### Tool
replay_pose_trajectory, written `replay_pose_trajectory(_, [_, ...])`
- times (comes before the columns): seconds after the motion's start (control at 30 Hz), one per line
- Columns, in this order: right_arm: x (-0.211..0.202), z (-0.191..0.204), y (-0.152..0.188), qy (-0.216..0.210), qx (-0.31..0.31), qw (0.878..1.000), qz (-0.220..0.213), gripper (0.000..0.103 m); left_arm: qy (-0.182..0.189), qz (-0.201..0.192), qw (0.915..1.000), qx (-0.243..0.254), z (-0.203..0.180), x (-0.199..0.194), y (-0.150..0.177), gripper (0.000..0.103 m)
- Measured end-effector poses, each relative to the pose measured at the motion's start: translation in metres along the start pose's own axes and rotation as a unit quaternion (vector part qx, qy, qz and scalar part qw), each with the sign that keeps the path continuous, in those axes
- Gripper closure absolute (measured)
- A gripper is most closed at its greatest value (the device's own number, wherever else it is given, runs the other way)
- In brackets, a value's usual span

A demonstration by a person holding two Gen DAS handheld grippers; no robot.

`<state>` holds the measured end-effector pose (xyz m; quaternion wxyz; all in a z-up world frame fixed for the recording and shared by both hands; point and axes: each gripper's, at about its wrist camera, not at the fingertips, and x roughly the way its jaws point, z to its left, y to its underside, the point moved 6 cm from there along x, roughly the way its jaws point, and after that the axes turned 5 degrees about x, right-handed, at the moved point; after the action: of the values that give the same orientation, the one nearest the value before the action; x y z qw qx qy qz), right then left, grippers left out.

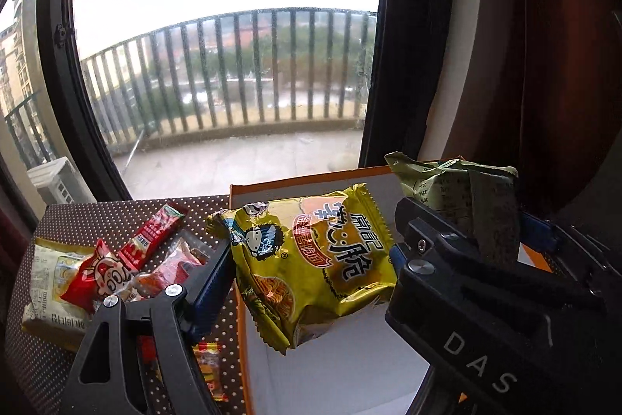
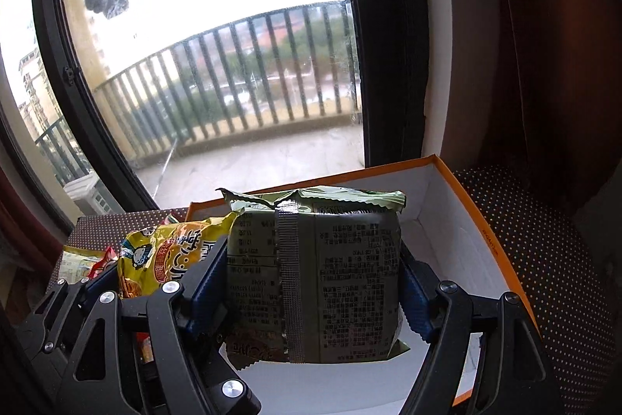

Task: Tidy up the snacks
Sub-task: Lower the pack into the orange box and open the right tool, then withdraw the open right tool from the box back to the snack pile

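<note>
both grippers carry a packet over the orange-rimmed box (image 2: 451,168). left gripper (image 1: 311,269) pinches the yellow noodle packet (image 1: 311,259) across its width, blue pads pressing on the two side edges, the bag hanging over the white inside of the box near its left wall. right gripper (image 2: 315,284) clamps the green packet (image 2: 330,279) the same way, back side and its seam facing the camera, held above the box floor beside the yellow one; whether the two bags touch i cannot tell.

these look like light, crinkly foil bags with a brittle noodle block inside, so my guess is they are stiff enough in the middle to hold by the sides but would crack under a hard squeeze. the film is probably slick; a grip across the block rather than on the crimped ends seems the safer place.

on the dotted cloth (image 1: 116,216) left of the box lie more snacks: a red packet (image 1: 93,279), a red stick (image 1: 151,236), a pale packet (image 1: 50,282) under them. their pile is partly covered by the left gripper's finger, and something yellow and red below it is too cut off to name. the box's near wall and much of its floor are hidden behind the grippers and bags.
</note>
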<state>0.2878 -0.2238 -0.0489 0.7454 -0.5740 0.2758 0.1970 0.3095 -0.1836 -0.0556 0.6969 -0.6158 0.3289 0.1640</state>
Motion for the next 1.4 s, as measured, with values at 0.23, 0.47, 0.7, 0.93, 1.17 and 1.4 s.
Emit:
replay_pose_trajectory(0.23, [0.044,-0.006,-0.001,0.002,0.017,0.999,0.046,0.024,-0.017,0.031,0.9994,-0.004,0.002,0.033,0.005,0.023])
replay_pose_trajectory(0.47, [0.077,-0.011,-0.001,0.005,0.035,0.996,0.084,0.024,-0.048,0.045,0.9978,0.011,0.002,0.056,0.006,0.021])
replay_pose_trajectory(0.7, [0.086,-0.024,-0.003,0.005,0.072,0.994,0.087,0.023,-0.061,0.036,0.997,0.031,-0.005,0.052,0.001,0.017])
replay_pose_trajectory(0.93, [0.08,-0.023,-0.002,0.0,0.064,0.995,0.081,0.018,-0.019,0.048,0.9985,0.017,-0.006,0.052,0.006,0.013])
replay_pose_trajectory(1.17, [0.058,-0.027,-0.007,0.021,0.032,0.998,0.051,0.007,0.028,0.067,0.9972,0.016,-0.019,0.042,0.005,0.006])
replay_pose_trajectory(1.4, [0.037,-0.024,-0.002,0.054,0.004,0.998,0.042,0.007,0.038,0.052,0.9971,0.04,-0.02,0.022,0.007,0.006])
